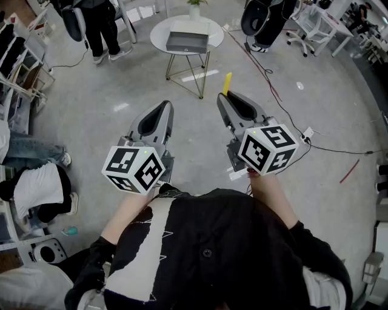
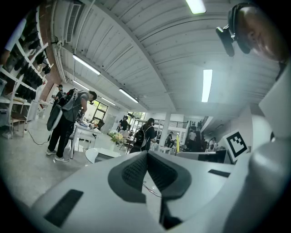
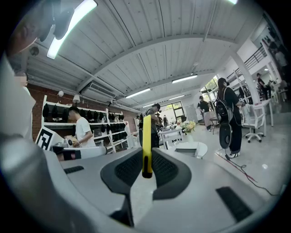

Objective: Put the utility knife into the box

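Observation:
A yellow utility knife stands upright, clamped between the jaws of my right gripper. My left gripper is shut, its pads pressed together with nothing between them. Both grippers are held in front of the person's chest, above the floor. The grey box sits open on a round white table ahead, well beyond both grippers. In the left gripper view the table shows low at the left.
Several people stand around: one at the far left and one at the far right. A small plant stands on the table's far side. Cables run across the floor on the right. Shelving lines a brick wall.

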{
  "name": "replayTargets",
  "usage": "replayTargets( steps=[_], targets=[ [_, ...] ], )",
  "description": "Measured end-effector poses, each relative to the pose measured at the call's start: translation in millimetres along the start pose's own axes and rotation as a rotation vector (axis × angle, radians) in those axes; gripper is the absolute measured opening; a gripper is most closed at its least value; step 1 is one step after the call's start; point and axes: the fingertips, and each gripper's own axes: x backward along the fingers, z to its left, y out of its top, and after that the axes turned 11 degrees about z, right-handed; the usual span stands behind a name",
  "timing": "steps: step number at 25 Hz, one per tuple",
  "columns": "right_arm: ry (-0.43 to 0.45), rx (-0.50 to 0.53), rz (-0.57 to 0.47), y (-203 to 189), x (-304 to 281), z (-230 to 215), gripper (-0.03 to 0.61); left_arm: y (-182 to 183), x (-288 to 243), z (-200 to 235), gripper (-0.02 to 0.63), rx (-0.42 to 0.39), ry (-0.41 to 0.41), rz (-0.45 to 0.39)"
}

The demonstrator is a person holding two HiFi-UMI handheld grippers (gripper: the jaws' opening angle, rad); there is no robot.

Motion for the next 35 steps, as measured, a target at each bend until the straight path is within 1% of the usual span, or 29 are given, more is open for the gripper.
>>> replayTargets(
  steps=[6,10,15,18,25,29,35],
  targets=[
    [0.008,-0.025,0.007,-2,2,-1,0.064,0,1,0,0.011,0.012,0.007,-0.003],
    [0.013,-0.049,0.022,-9,6,-6,0.064,-7,3,-3,0.011,0.027,0.023,0.004],
    [0.004,-0.048,0.061,-22,-6,-12,0.064,-18,-5,10,0.011,0.064,0.031,0.027],
    [0.004,-0.055,0.07,-20,-17,-20,0.063,-17,-16,16,0.011,0.069,0.021,0.033],
    [-0.007,-0.04,0.073,-3,-56,-34,0.063,3,-49,42,0.011,0.059,-0.007,0.033],
    [-0.003,-0.047,0.076,7,-87,-38,0.063,12,-67,69,0.011,0.084,-0.016,0.042],
    [-0.017,-0.066,0.085,24,-128,-55,0.063,31,-101,100,0.011,0.089,-0.037,0.057]
  ],
)
